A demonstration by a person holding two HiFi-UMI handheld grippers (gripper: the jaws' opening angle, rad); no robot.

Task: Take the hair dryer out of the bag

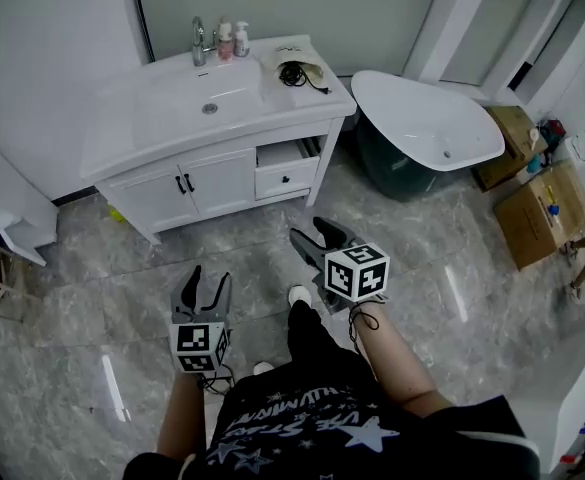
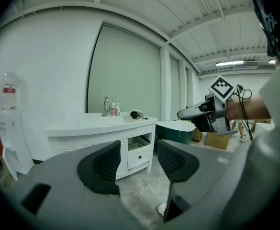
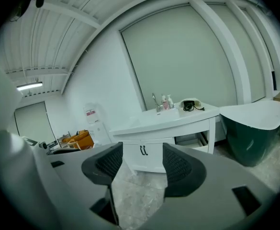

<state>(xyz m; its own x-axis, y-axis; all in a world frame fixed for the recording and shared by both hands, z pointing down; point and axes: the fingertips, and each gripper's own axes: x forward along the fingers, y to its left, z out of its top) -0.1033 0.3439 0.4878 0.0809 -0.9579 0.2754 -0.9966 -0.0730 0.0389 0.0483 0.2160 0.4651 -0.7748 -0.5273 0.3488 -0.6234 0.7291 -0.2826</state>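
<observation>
left gripper (image 1: 208,280), right gripper (image 1: 309,230): grey | shirt (image 1: 302,430): black (white stars)

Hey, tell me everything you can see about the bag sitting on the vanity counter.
The bag is a small, pale cream pouch lying flat on the right end of the white vanity counter, right of the basin. A black object rests at its front edge, partly on it, and a black cord trails from there toward the counter's front right corner. Its material is too small to tell. Nothing else touches it.
</observation>
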